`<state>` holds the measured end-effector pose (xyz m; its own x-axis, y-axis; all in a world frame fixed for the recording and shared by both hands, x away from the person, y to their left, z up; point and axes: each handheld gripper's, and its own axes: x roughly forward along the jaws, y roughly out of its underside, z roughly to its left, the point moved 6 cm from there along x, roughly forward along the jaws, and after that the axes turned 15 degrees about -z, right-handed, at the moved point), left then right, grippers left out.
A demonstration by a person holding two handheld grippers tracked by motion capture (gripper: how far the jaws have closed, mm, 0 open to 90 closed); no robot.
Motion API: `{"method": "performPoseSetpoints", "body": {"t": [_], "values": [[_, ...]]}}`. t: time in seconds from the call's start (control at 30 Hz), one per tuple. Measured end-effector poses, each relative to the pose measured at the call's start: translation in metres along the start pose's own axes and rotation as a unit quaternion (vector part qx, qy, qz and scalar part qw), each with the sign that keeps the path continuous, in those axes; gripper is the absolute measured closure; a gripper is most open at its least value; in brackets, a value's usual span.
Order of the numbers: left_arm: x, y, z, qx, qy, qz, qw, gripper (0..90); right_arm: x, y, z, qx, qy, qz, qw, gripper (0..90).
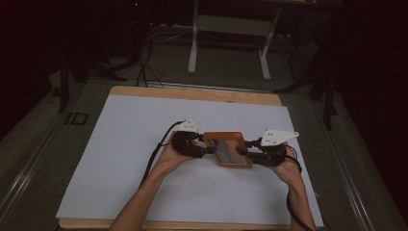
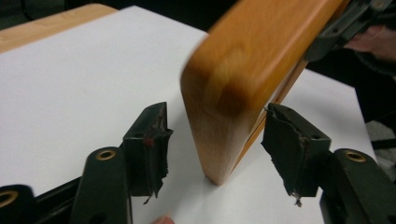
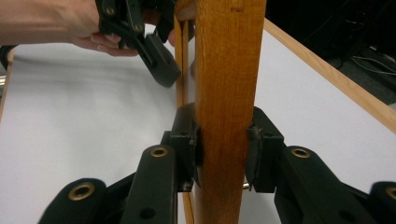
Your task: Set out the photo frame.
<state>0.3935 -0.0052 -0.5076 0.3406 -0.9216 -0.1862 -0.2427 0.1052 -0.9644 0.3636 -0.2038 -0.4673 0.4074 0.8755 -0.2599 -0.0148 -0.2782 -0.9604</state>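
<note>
While right jaws clamp wooden frame | left jaws straddle it, untouching.

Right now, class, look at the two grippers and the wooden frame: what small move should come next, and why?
Probably close the left gripper on the wooden frame. The right gripper already clamps the frame's other edge, pads pressed on both faces. In the left gripper view the frame's corner sits between the jaws, but both pads stand clear of the wood. Closing would give a two-handed hold.
</note>
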Motion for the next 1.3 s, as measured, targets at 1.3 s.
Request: {"method": "performPoseSetpoints", "body": {"t": [1.3], "values": [[-0.020,-0.007,-0.009,-0.006,-0.016,0.020,0.9996,58.8,0.016,0.006,0.000,0.066,0.003,-0.026,0.9975,64.3]]}}
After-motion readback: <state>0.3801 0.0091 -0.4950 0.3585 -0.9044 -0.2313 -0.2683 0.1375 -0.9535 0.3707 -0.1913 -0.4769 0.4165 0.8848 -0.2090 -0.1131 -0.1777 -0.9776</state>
